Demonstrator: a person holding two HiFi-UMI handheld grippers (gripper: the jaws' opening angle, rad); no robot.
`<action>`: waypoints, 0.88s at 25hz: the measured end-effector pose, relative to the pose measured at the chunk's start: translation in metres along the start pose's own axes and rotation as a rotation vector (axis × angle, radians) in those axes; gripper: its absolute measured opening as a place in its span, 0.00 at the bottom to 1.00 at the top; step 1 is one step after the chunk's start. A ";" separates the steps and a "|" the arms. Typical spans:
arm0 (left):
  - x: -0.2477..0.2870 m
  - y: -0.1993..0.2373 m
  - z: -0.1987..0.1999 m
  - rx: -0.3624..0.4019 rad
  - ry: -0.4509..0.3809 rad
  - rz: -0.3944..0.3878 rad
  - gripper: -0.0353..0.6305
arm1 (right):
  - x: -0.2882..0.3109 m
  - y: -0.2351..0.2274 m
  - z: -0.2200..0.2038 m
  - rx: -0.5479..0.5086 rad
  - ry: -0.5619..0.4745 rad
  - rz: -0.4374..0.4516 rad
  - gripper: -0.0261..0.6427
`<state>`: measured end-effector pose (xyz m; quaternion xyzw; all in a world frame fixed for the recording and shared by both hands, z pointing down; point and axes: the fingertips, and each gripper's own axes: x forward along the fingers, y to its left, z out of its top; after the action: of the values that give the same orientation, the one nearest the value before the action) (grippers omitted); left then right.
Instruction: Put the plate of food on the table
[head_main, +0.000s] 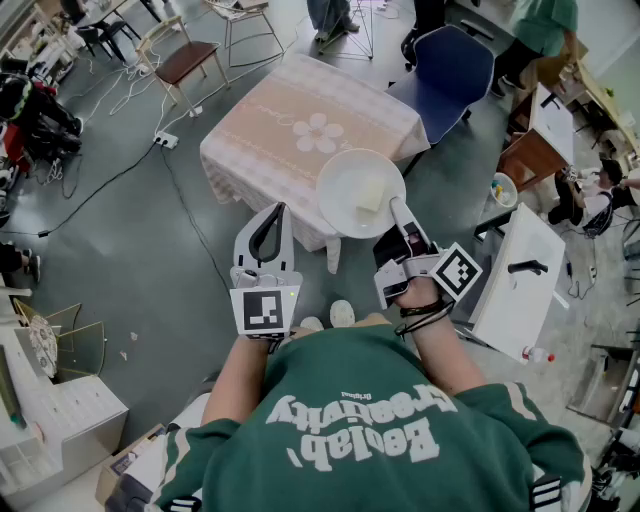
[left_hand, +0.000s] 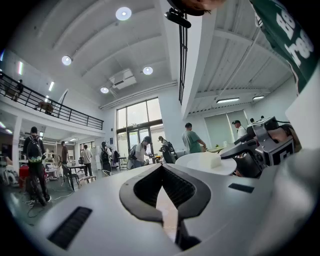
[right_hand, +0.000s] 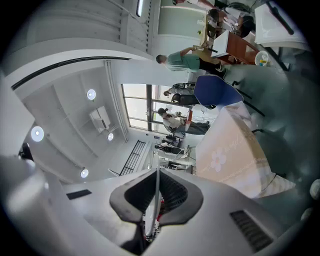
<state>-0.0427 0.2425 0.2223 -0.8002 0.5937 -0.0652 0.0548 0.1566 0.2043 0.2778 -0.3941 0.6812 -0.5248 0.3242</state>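
A white plate (head_main: 350, 190) with a pale yellow block of food (head_main: 371, 194) hangs over the near right corner of the table (head_main: 270, 130), which wears a pink cloth with a flower print. My right gripper (head_main: 398, 208) is shut on the plate's near rim. In the right gripper view the rim (right_hand: 156, 200) shows as a thin white line between the pads of that gripper (right_hand: 157, 172), with the table (right_hand: 230, 155) to the right. My left gripper (head_main: 278, 208) is shut and empty, level with the table's near edge. The left gripper view looks past its closed tips (left_hand: 162, 166) to the plate (left_hand: 200, 164) and food (left_hand: 211, 159).
A blue chair (head_main: 450, 65) stands behind the table on the right and a wooden chair (head_main: 185, 60) behind it on the left. A white cabinet (head_main: 520, 280) is close on my right. Cables and a power strip (head_main: 165, 140) lie on the grey floor. Several people stand farther back.
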 end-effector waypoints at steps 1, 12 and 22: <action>-0.001 0.000 -0.001 -0.002 0.002 0.002 0.07 | -0.002 -0.002 0.000 -0.004 0.005 -0.005 0.07; 0.004 -0.005 -0.004 -0.016 0.020 0.023 0.07 | -0.002 -0.011 0.007 -0.027 0.025 -0.008 0.07; 0.022 -0.020 -0.006 -0.009 0.030 0.056 0.07 | 0.005 -0.029 0.023 0.014 0.069 0.003 0.08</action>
<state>-0.0187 0.2270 0.2323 -0.7825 0.6167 -0.0729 0.0443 0.1802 0.1854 0.3006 -0.3726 0.6888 -0.5425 0.3040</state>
